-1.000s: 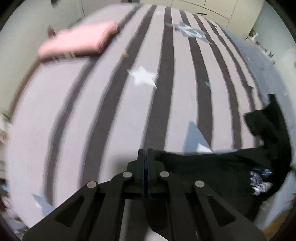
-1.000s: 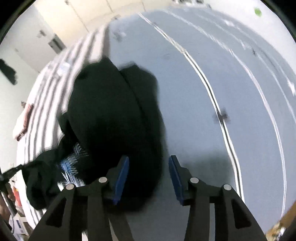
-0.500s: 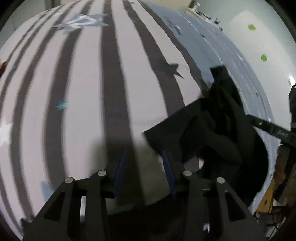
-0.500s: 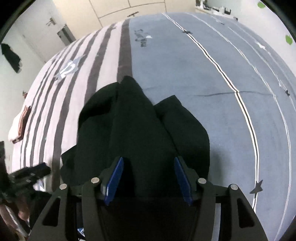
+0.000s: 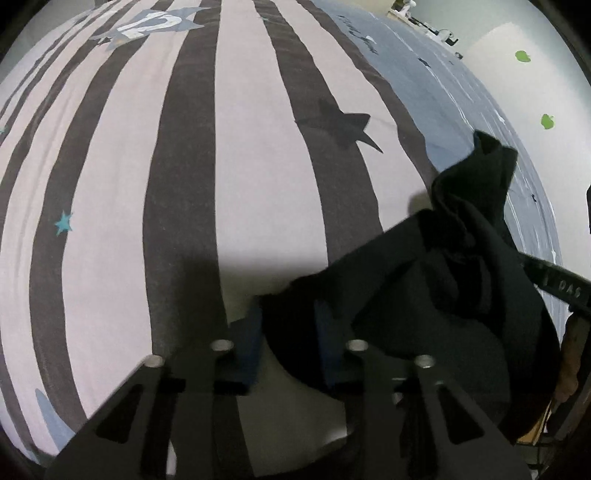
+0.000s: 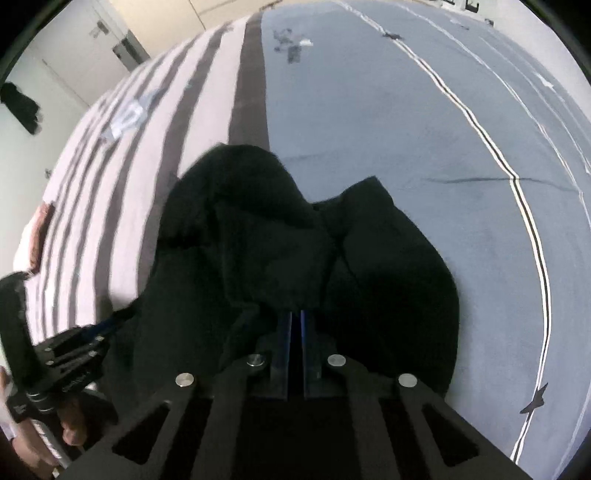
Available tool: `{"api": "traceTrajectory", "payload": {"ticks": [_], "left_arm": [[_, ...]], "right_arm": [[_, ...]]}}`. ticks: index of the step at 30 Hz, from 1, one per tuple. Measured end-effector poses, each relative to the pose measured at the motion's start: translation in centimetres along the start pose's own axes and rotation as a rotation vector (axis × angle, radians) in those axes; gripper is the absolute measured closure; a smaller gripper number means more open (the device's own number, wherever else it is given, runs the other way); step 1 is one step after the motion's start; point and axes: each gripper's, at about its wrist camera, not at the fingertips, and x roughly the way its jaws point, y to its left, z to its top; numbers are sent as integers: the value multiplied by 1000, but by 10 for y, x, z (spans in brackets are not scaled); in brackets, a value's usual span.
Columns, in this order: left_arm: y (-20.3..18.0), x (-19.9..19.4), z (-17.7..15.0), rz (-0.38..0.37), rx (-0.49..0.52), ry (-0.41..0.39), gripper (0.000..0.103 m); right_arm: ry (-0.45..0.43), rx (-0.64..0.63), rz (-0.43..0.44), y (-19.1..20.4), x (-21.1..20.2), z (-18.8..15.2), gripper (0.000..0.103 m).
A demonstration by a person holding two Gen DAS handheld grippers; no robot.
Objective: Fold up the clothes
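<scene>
A black garment [image 5: 461,295] lies crumpled on the bed, across the line where the striped cover meets the blue-grey part. In the left wrist view my left gripper [image 5: 290,314] points steeply down with its jaws closing on the garment's near left corner. Black cloth fills the gap between the blue pads. In the right wrist view the garment [image 6: 277,240] bulges up in front of my right gripper [image 6: 293,317]. Its pads stand a thin slit apart with a fold of the cloth pinched at their tips. The left gripper [image 6: 110,325] shows at the garment's left edge.
The pink and dark striped bed cover [image 5: 258,147] spreads left and far; its blue-grey part [image 6: 369,110] spreads right. A folded pink stack [image 6: 38,236] lies at the far left edge. A hand [image 6: 70,424] holds the left gripper. Wardrobe doors [image 6: 166,14] stand beyond the bed.
My left gripper let go, swung right across the stripes to the garment's corner and closed on it. My right gripper moved over the heap, sank and shut on a fold.
</scene>
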Motion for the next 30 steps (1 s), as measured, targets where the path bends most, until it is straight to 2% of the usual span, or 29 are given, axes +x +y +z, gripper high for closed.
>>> {"api": "traceTrajectory", "payload": {"ticks": [2, 5, 8, 11, 16, 18, 21, 23, 26, 29, 30], "left_arm": [[4, -4, 2, 9, -16, -8, 98], [16, -19, 10, 64, -52, -54, 99], [47, -48, 31, 24, -152, -112, 99], [79, -81, 59, 51, -189, -170, 99], [123, -121, 111, 171, -173, -240, 99], [143, -141, 118, 230, -159, -271, 100], [171, -156, 163, 294, -164, -308, 100], [195, -160, 185, 328, -181, -312, 100], [220, -158, 200, 371, -193, -301, 100], [232, -121, 216, 393, -180, -232, 99], [234, -108, 220, 397, -166, -207, 99]], "right_arm": [[3, -3, 7, 0, 1, 0, 100], [-27, 25, 4, -8, -11, -2, 101], [-90, 75, 16, -24, -37, -2, 101], [-171, 155, 39, -51, -76, -4, 102], [-261, 256, 37, -94, -128, -7, 102], [-290, 309, 39, -117, -143, -9, 102], [-307, 372, 10, -142, -158, -16, 102], [-295, 434, -39, -169, -167, -34, 102], [-253, 505, -130, -199, -174, -63, 102], [-170, 560, -244, -230, -169, -97, 102], [-106, 573, -295, -241, -159, -113, 101]]}}
